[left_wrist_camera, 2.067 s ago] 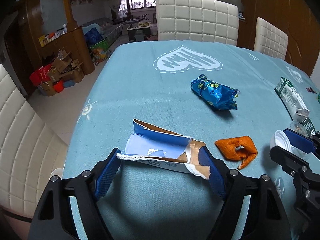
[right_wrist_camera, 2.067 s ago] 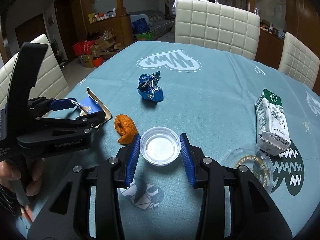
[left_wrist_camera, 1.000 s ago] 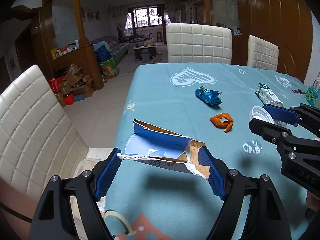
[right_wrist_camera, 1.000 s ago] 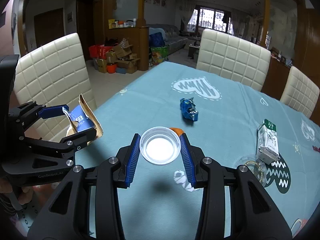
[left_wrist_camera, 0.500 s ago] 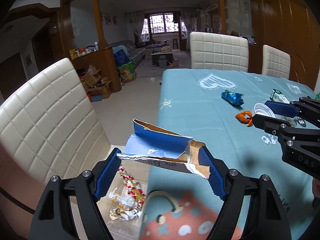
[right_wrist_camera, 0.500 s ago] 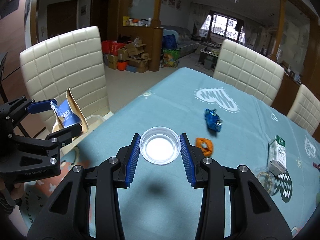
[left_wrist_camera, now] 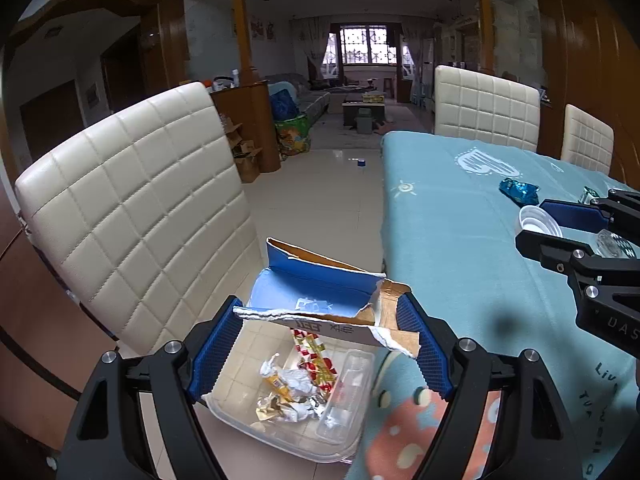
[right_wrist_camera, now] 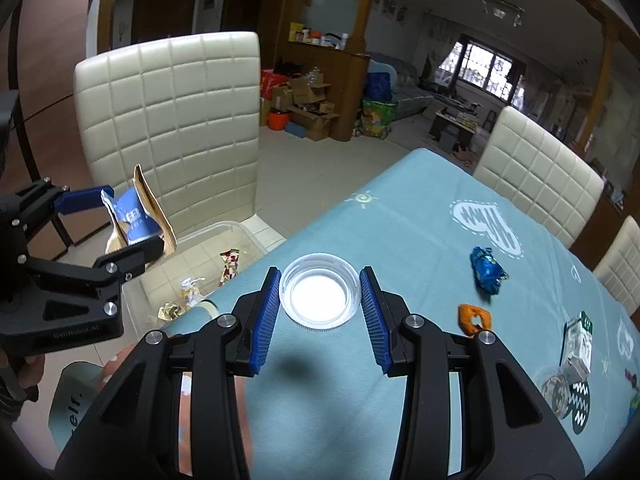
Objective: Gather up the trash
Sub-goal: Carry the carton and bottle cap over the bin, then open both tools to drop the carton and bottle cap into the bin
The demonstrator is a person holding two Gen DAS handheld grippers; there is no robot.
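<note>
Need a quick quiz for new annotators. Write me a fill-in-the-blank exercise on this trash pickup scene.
1. The left claw grips a torn blue ____.
2. The right claw grips a round white ____.
3. The clear plastic bin stands on the floor beside a cream ____.
4. On the tablecloth, the crumpled wrapper beyond the orange scrap is coloured ____.

Missing words: box; lid; chair; blue

Torn blue carton [left_wrist_camera: 320, 300] held flat above the clear bin [left_wrist_camera: 280, 436] of wrappers. White lid [right_wrist_camera: 319, 296], open side up, over the table edge. Blue wrapper [right_wrist_camera: 487, 270], orange scrap [right_wrist_camera: 474, 318] at 2 o'clock.
</note>
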